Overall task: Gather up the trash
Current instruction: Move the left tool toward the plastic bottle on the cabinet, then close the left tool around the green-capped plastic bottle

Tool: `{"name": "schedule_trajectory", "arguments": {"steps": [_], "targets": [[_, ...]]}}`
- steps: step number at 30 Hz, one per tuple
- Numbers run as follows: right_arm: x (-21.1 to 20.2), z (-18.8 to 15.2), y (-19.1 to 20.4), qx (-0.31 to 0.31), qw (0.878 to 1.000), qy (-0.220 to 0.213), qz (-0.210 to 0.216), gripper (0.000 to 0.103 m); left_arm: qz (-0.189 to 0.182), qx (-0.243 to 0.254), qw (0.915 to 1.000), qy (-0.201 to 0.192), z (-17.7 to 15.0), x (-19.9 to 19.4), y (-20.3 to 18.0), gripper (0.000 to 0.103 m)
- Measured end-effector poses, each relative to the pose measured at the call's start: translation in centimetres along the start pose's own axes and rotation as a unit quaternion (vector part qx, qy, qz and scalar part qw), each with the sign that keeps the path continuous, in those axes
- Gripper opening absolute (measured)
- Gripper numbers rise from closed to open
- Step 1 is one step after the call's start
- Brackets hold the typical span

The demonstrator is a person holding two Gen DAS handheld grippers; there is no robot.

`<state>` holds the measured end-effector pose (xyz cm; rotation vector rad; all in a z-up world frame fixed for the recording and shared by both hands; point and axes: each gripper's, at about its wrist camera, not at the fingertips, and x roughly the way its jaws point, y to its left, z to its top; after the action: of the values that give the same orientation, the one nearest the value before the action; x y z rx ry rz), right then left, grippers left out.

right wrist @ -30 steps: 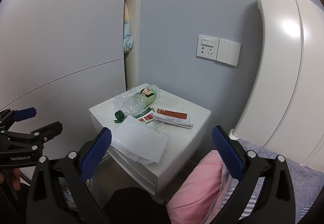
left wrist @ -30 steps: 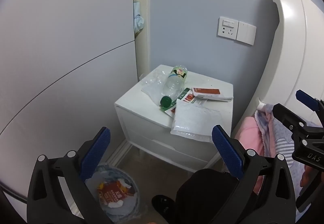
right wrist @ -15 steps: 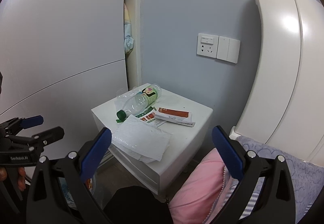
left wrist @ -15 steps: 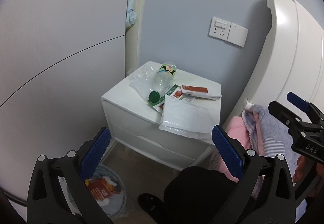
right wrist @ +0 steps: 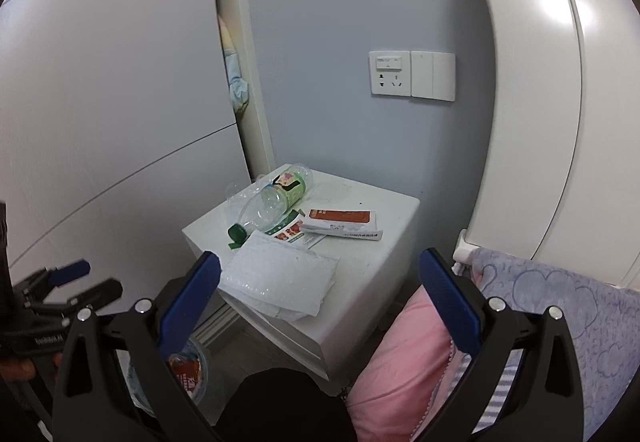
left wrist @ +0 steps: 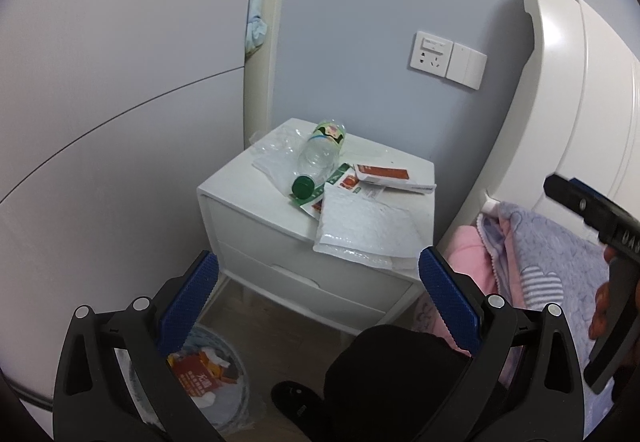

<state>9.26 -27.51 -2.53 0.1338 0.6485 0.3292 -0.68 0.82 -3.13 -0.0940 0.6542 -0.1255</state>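
A white nightstand [left wrist: 256,218] [right wrist: 376,266] carries trash: an empty plastic bottle [left wrist: 320,158] [right wrist: 276,202] with a green cap, a white bubble mailer [left wrist: 364,230] [right wrist: 276,278] hanging over the front edge, a red and white packet [left wrist: 390,178] [right wrist: 344,222], a green leaflet [left wrist: 336,186] and clear plastic wrap [left wrist: 280,146]. My left gripper [left wrist: 320,282] is open and empty, well short of the nightstand. My right gripper [right wrist: 320,282] is open and empty too. A bin [left wrist: 216,374] [right wrist: 188,366] with a liner and red wrappers stands on the floor at lower left.
A grey wardrobe door [left wrist: 100,102] stands left of the nightstand. A white headboard [left wrist: 560,102] and a bed with a pink pillow [right wrist: 404,354] and lilac blanket [left wrist: 552,254] are on the right. A wall socket [right wrist: 412,74] is above. A black slipper [left wrist: 296,398] lies on the floor.
Both cameras have drifted a little closer to the nightstand and turned slightly. The grippers stay open and empty. Nothing on the nightstand has moved.
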Motion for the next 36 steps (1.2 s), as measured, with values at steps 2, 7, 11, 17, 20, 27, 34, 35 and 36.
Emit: {"name": "schedule_trajectory", "arguments": {"steps": [2, 7, 11, 17, 20, 27, 34, 35, 36], "targets": [[0.1, 0.4, -0.4, 0.006, 1.000, -0.001, 0.003, 0.097, -0.007, -0.003, 1.0000, 0.002, 0.1, 0.2, 0.1, 0.097], [0.7, 1.5, -1.2, 0.016, 1.000, 0.004, 0.020, 0.097, -0.017, -0.005, 0.9998, 0.008, 1.0, 0.8, 0.3, 0.097], [2.0, 2.1, -1.8, 0.040, 0.998, 0.025, 0.046, 0.097, -0.017, 0.009, 0.9998, 0.010, 1.8, 1.3, 0.1, 0.097], [3.6, 3.5, -2.0, 0.039, 0.997, 0.032, 0.057, 0.097, -0.015, 0.033, 0.9993, 0.013, 2.9, 2.1, -0.3, 0.097], [5.4, 4.6, -1.3, 0.021, 0.997, 0.037, 0.065, 0.097, -0.009, 0.046, 0.9989, 0.008, 3.4, 2.9, -0.5, 0.097], [10.4, 6.8, -1.1, 0.046, 0.993, 0.064, 0.089, 0.097, -0.004, 0.056, 0.9984, 0.008, 5.7, 6.5, 0.0, 0.097], [17.9, 9.8, -1.4, 0.078, 0.981, 0.141, 0.105, 0.097, -0.006, 0.087, 0.9959, 0.025, 8.2, 11.0, 0.0, 0.097], [18.9, 10.0, -1.4, 0.084, 0.979, 0.154, 0.108, 0.097, -0.009, 0.089, 0.9955, 0.032, 8.5, 11.9, 0.0, 0.097], [20.4, 10.5, -1.3, 0.092, 0.975, 0.169, 0.112, 0.097, -0.012, 0.091, 0.9951, 0.037, 8.9, 12.8, 0.1, 0.097]]}}
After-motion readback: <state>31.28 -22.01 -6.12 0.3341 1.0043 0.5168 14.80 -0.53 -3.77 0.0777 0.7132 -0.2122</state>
